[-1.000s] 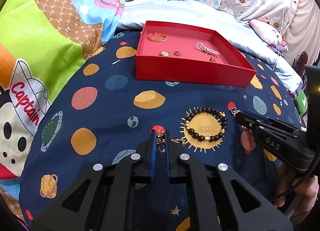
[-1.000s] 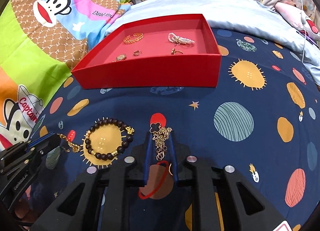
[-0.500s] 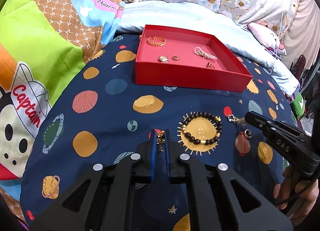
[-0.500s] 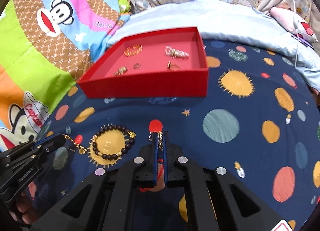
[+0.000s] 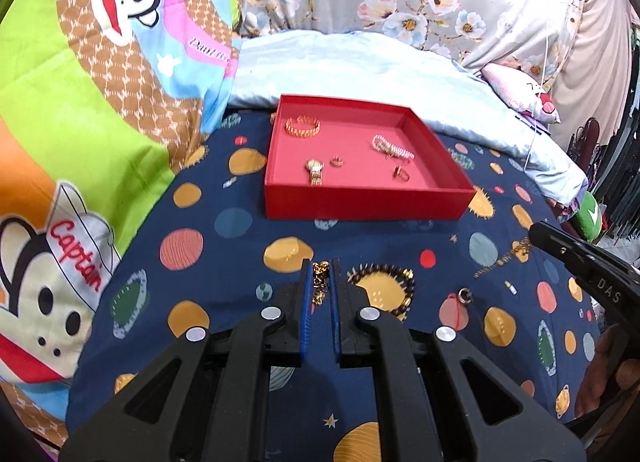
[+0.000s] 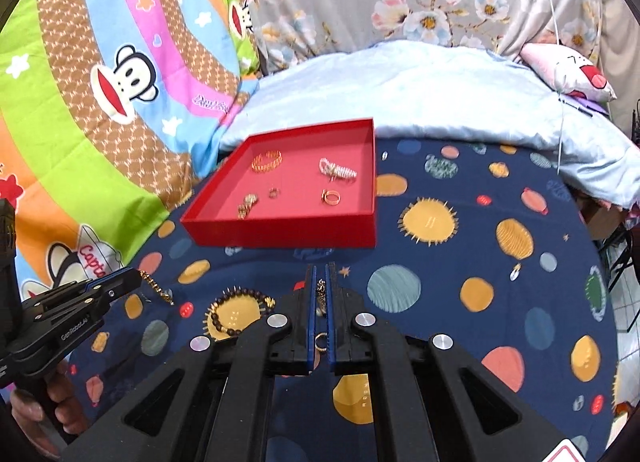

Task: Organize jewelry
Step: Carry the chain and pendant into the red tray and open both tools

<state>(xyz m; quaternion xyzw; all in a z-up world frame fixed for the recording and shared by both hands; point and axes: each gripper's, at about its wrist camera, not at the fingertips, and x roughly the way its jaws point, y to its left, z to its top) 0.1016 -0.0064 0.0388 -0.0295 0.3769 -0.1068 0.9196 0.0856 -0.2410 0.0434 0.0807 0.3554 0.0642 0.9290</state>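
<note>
A red tray (image 5: 360, 203) (image 6: 280, 232) lies on the navy planet-print bedspread and holds several gold and pearl pieces. My left gripper (image 5: 320, 276) is shut on a gold chain bracelet (image 5: 320, 286) and holds it above the spread; it also shows in the right wrist view (image 6: 156, 288). My right gripper (image 6: 320, 276) is shut on a gold chain necklace (image 6: 321, 296), whose chain and ring pendant (image 5: 465, 295) hang from its tip in the left wrist view. A dark bead bracelet (image 5: 384, 288) (image 6: 236, 312) lies on the spread between them.
A pale blue quilt (image 5: 380, 73) lies behind the tray, with floral pillows (image 6: 420, 1) at the back. A cartoon monkey blanket (image 5: 80, 121) covers the left side. A pink pillow (image 6: 568, 69) sits far right.
Both grippers have risen from the bedspread, each lifting its chain. The right gripper closed on the necklace. The tray now looks farther and lower in both views.
</note>
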